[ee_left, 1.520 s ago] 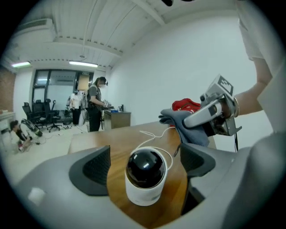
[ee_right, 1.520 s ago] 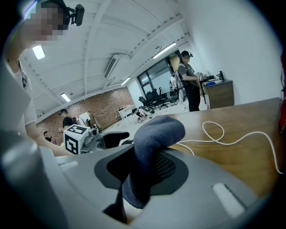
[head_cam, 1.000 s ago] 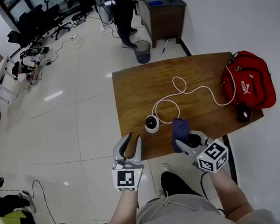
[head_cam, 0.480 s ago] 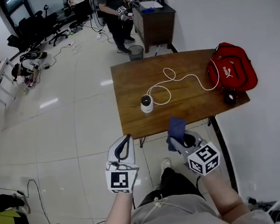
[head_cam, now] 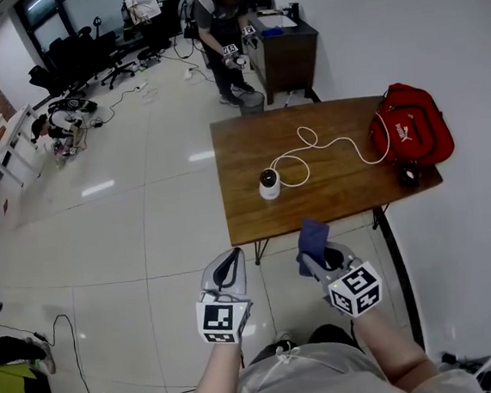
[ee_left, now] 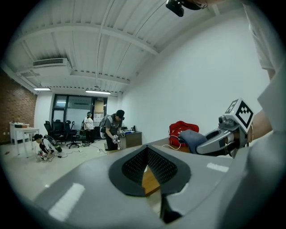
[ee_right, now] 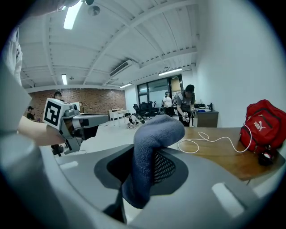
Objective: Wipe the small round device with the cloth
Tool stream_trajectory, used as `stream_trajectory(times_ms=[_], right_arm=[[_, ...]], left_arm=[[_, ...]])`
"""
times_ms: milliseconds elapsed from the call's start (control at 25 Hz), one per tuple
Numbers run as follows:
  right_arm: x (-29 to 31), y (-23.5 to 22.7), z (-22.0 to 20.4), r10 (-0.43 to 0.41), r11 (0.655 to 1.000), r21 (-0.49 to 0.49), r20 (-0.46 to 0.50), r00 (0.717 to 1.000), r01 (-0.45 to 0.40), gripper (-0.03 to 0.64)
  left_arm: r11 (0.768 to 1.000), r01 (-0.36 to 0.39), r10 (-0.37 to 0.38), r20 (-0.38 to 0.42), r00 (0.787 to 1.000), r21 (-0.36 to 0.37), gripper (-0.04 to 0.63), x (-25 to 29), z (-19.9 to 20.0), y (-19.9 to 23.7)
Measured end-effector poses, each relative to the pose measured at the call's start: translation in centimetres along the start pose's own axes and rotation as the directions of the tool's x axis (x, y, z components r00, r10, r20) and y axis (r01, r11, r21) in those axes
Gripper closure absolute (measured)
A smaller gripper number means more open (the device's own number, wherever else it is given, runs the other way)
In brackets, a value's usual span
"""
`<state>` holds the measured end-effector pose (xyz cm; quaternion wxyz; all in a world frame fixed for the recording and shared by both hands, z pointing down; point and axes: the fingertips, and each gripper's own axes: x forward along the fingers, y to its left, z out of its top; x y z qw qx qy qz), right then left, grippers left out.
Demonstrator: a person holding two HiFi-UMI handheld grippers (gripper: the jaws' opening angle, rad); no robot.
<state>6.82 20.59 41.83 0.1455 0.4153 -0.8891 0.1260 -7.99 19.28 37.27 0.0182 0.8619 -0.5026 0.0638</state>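
Stepping back from the table now: both grippers, which sat at its near edge a second ago, hang over the open floor, and the left gripper's jaws, slightly apart back then, have come fully together with nothing between them. Over on the other side, the right gripper is clamped on the blue cloth, which bunches up out of its jaws and flops over the tips.

Moving outward, the wooden table lies ahead. The small round device stands upright on it, near the front left part and well apart from the cloth. Its white cable loops away toward the red bag at the far right end.

So where are we? The cloth is in hand, that much is settled. Nothing is touching the device at this moment. The pull-back reads to me like a wipe just finished, but no frame shows cloth on device, so I can't call it done. If it isn't, the cloth needs carrying back in and rubbing over that dome.
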Motion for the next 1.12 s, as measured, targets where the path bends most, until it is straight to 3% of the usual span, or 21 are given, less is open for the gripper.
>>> stream_trajectory(times_ms=[360,560,1120], right_arm=[[-1.0,0.5,-0.7,-0.040,0.999,-0.014,-0.024,0.999,0.040,0.515],[-1.5,0.5,-0.3,-0.048,0.999,-0.022,-0.012,0.999,0.048,0.515],[-1.7,1.4,0.6,-0.049,0.997,-0.066,-0.004,0.999,0.049,0.515]], left_arm=[[0.998,0.061,-0.060,-0.016,0.998,0.028,0.589,-0.1,-0.4,-1.7],[0.998,0.057,-0.057,-0.005,0.998,0.033,0.589,-0.3,-0.5,-2.1],[0.996,0.081,-0.081,0.004,0.997,-0.023,0.589,-1.0,-0.5,-1.9]])
